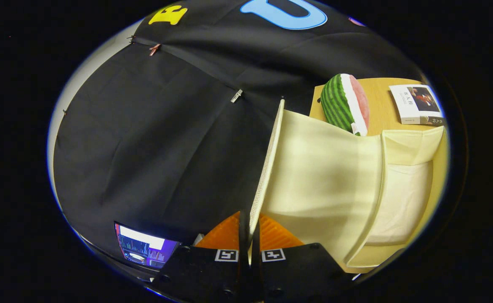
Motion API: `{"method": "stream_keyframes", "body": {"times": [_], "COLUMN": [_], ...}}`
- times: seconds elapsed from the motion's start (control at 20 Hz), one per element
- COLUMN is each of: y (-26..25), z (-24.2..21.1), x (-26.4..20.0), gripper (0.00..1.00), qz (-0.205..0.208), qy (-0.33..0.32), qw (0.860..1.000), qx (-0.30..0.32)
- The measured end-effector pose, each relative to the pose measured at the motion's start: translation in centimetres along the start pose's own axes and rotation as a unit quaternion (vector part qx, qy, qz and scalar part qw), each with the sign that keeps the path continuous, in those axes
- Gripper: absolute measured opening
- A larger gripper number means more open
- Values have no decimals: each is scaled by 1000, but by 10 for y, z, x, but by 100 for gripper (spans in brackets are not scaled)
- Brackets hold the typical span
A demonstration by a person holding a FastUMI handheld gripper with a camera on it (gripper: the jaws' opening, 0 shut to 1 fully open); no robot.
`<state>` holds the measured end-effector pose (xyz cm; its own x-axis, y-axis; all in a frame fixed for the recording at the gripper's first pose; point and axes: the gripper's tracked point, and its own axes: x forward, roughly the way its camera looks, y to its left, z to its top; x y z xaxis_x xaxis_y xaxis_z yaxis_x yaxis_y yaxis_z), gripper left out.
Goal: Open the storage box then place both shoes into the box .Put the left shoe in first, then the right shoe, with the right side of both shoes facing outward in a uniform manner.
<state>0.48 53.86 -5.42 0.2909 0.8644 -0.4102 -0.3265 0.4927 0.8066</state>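
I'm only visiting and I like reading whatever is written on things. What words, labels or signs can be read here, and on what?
Book cover: printed text, too small to read.
Tag on the watermelon pillow: too small to read.
Screen: too blurred to read.
Gripper, shut on the box lid: two square code markers, which are patterns, not words.
Nothing can be quoted.

**Cream box, striped melon, pale wood**

The storage box comes up pale cream all over, its raised lid the same cream with a finely speckled weave along the edge. Beyond it, the watermelon toy flashes dark and light green stripes, a white rind band, a pink face. The table is light tan wood. The book is white-covered with a dark picture. The monitor glows blue and purple.
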Motion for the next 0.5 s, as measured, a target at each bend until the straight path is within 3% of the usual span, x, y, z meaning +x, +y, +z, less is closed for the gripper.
{"method": "stream_keyframes", "body": {"times": [0.15,0.35,0.5], "y": [7,-9,-24], "z": [13,25,40], "x": [-7,-28,-66], "gripper": [12,98,98], "qz": [13,-22,-45], "qy": [-25,-63,-96], "qw": [1000,997,992], "qx": [-4,-42,-65]}}
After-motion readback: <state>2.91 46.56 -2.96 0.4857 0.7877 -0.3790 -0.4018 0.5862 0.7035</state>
